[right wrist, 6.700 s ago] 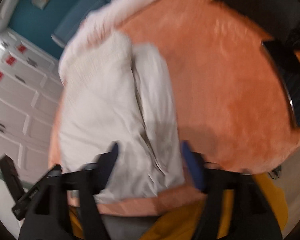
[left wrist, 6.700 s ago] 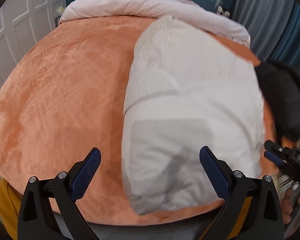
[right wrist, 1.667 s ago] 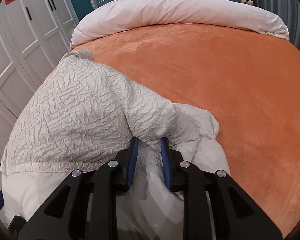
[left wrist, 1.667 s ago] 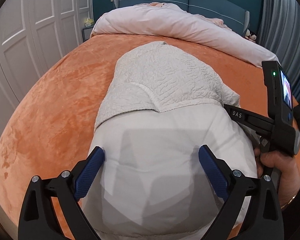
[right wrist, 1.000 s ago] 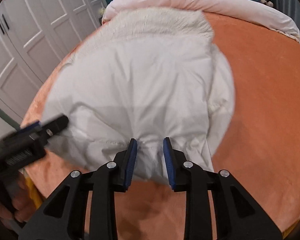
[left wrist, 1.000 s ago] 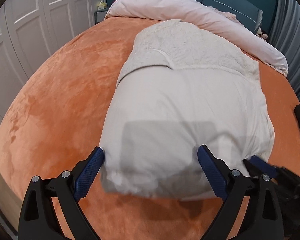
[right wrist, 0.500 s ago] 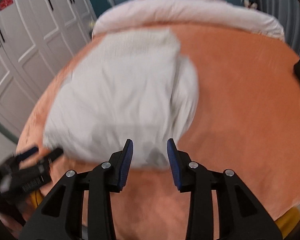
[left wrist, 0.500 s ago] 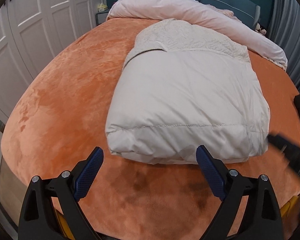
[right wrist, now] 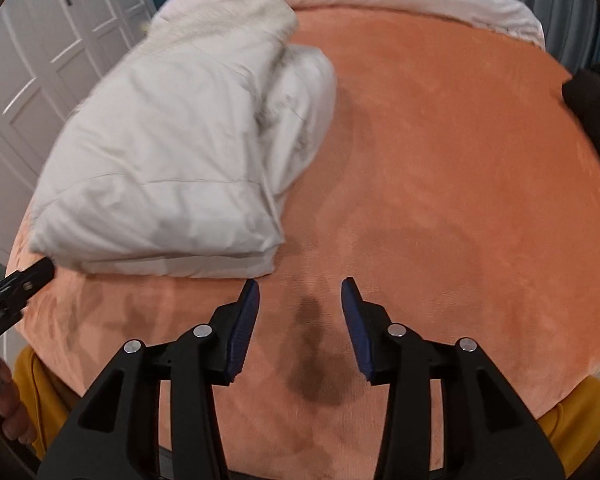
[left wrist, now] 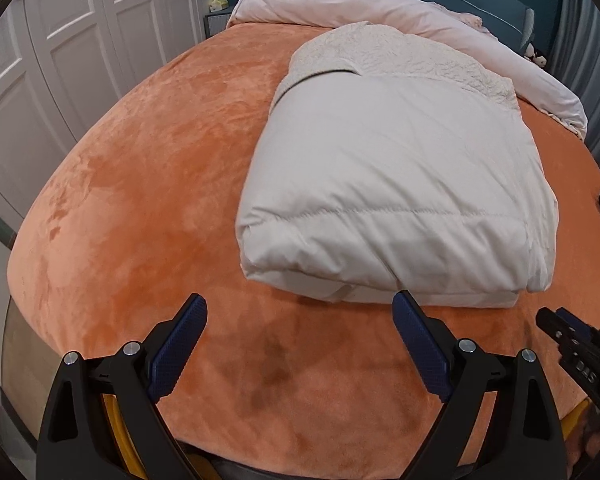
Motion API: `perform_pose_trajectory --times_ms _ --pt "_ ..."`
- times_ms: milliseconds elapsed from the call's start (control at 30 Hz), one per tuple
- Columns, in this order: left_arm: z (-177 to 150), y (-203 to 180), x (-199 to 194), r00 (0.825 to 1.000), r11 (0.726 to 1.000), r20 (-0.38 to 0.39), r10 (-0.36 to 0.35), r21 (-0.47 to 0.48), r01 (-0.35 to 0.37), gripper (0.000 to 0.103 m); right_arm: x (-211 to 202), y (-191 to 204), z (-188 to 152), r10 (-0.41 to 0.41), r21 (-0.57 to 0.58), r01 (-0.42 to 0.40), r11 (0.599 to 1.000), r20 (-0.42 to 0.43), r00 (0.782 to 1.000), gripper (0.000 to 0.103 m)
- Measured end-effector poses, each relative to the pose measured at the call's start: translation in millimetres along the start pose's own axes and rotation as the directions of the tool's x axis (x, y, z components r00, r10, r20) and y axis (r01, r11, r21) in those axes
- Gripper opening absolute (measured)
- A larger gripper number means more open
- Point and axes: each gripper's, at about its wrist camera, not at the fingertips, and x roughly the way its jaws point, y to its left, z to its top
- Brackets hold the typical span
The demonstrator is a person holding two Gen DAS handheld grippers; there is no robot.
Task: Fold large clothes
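Folded white padded garment (left wrist: 396, 200), lying as a thick rectangular bundle on the orange bed cover (left wrist: 148, 184), its textured lining turned up at the far end beside the rolled pink duvet (left wrist: 380, 12). White wardrobe doors (left wrist: 60, 40) stand at far left. Left gripper (left wrist: 300, 344): jaws spread wide, empty, poised above bare cover just short of the bundle's near edge. Right gripper (right wrist: 300, 322): jaws parted to a moderate gap, empty, over bare cover just beside the bundle's near right corner (right wrist: 268, 256).
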Motion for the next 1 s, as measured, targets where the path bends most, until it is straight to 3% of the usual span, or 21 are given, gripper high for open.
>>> perform_pose_trajectory --times_ms 100,300,500,667,1000 --pt "-8.3 -7.4 -1.0 1.000 1.000 0.007 0.003 0.006 -0.003 0.091 -6.5 5.8 -10.6 -0.026 -0.030 0.027 0.999 0.033 0.999 0.062" --pt "-42.0 -28.8 13.8 1.000 0.998 -0.004 0.031 0.061 -0.031 0.092 4.7 3.0 -29.2 -0.068 -0.014 0.068 0.998 -0.001 0.998 0.067" --pt "-67.9 -29.1 35.7 0.998 0.999 -0.059 0.023 0.031 -0.021 0.093 6.9 4.1 -51.7 -0.097 -0.052 0.097 0.994 0.004 0.995 0.079" --pt "-76.2 -33.0 36.9 0.999 0.998 -0.011 0.030 0.054 -0.029 0.097 10.4 10.9 -56.6 -0.105 -0.058 0.106 0.993 0.017 0.994 0.094" --pt "-87.9 -43.8 36.4 0.998 0.997 0.037 0.045 0.063 -0.047 0.098 15.5 16.7 -66.4 -0.116 -0.090 0.121 0.989 0.058 0.992 0.098"
